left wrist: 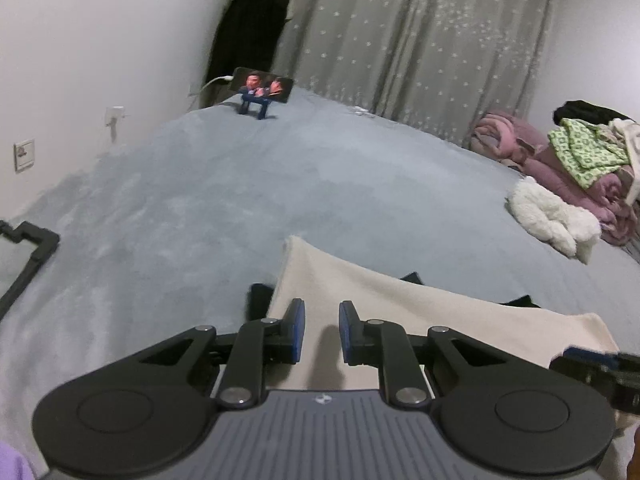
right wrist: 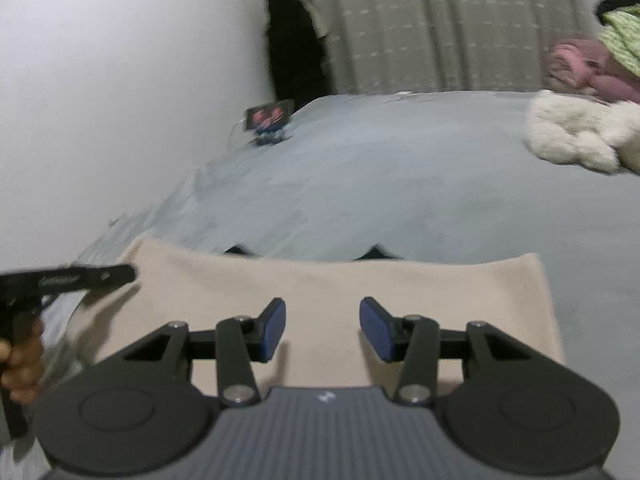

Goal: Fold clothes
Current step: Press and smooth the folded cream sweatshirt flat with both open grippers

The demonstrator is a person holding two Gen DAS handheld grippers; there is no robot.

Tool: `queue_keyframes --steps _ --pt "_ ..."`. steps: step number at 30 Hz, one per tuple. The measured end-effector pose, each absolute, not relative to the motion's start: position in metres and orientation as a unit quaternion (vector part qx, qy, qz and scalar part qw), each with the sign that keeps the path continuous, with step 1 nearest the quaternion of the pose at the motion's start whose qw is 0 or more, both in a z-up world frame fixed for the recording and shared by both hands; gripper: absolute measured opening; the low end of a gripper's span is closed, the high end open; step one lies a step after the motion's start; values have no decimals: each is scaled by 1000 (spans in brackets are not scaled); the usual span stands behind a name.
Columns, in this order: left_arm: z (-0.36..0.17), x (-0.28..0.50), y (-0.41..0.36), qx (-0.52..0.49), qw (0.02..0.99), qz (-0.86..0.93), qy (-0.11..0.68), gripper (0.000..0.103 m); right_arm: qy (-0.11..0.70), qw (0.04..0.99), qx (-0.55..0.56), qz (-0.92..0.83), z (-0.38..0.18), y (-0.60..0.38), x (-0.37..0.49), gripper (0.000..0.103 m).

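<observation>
One cream garment (right wrist: 320, 300) lies folded flat.

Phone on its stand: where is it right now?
The phone stands at the bed's far left corner in both wrist views, in front of the grey curtain, well beyond the cream cloth.

One cream garment (right wrist: 332, 300) is lying on one bed (left wrist: 280, 184); two tongs are showing, left tongs (left wrist: 322, 330) and right tongs (right wrist: 322, 330); one phone (left wrist: 262, 85), one white fluffy item (left wrist: 552, 220), one pink blanket (left wrist: 516, 144) are sitting there
</observation>
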State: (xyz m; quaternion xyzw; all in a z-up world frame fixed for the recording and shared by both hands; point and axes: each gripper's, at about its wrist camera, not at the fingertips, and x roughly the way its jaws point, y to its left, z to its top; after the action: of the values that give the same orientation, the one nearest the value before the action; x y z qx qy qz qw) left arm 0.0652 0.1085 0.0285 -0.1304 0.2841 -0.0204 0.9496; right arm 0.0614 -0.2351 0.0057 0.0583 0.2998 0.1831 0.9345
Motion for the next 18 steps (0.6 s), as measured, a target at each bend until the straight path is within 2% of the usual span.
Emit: queue_keyframes --steps 8,12,18 --pt "20 64 104 -118 944 7 307 16 315 929 24 190 -9 -213 65 46" --pt "18 62 108 -126 941 14 313 11 313 930 22 190 -12 -217 68 46" --pt "18 59 105 -118 941 17 315 10 313 932 30 180 -13 -234 66 44"
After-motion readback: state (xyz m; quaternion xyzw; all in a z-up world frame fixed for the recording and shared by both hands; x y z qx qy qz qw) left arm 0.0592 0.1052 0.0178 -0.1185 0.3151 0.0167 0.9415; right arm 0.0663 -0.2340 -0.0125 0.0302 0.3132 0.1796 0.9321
